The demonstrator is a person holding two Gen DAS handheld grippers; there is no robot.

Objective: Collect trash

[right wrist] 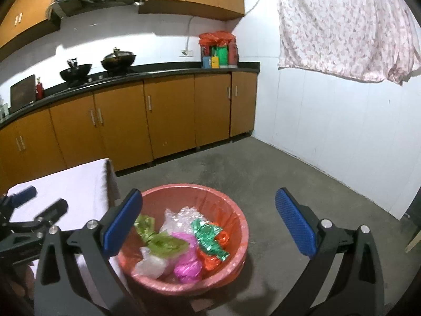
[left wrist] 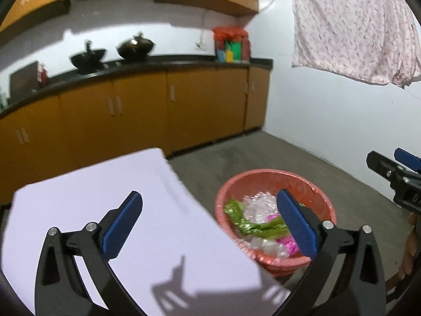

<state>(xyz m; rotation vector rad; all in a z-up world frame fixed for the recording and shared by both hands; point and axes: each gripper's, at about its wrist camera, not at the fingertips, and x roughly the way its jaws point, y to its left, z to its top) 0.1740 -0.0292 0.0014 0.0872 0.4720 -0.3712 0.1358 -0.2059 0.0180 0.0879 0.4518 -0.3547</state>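
A: What is the left tool (left wrist: 209, 226) doing?

B: Its blue pads (left wrist: 122, 227) are spread wide with nothing between them. In the left wrist view it sits low in the frame, one finger over the white desk (left wrist: 86, 200) at lower left, the other over the bin.

A: And the right tool (right wrist: 209, 223)?

B: Spread just as wide and empty. In its own view the left finger overlaps the bin's near rim and the right finger stands over bare floor (right wrist: 263, 173). It also shows at the right edge of the left wrist view.

A: Where is the trash?

B: In the pink basin-shaped bin (right wrist: 236, 239), lined with a pink bag, which sits on the grey floor just beside the desk's right edge, at lower centre of the right wrist view. Inside lie a clear plastic wrapper (right wrist: 181, 218), a light green wrapper (right wrist: 164, 242), a shiny green foil wrapper (right wrist: 209, 237), a magenta bag (right wrist: 186, 267) and an orange bag (right wrist: 210, 259), all heaped and touching.

A: What is further out?

B: Orange cabinets (right wrist: 168, 113) under a dark counter cross the middle of the frame, with two black woks (right wrist: 118, 60) on top at upper left and a stack of colourful packages (right wrist: 218, 50) at the counter's right end. A floral cloth (right wrist: 342, 26) hangs at upper right against the white wall.
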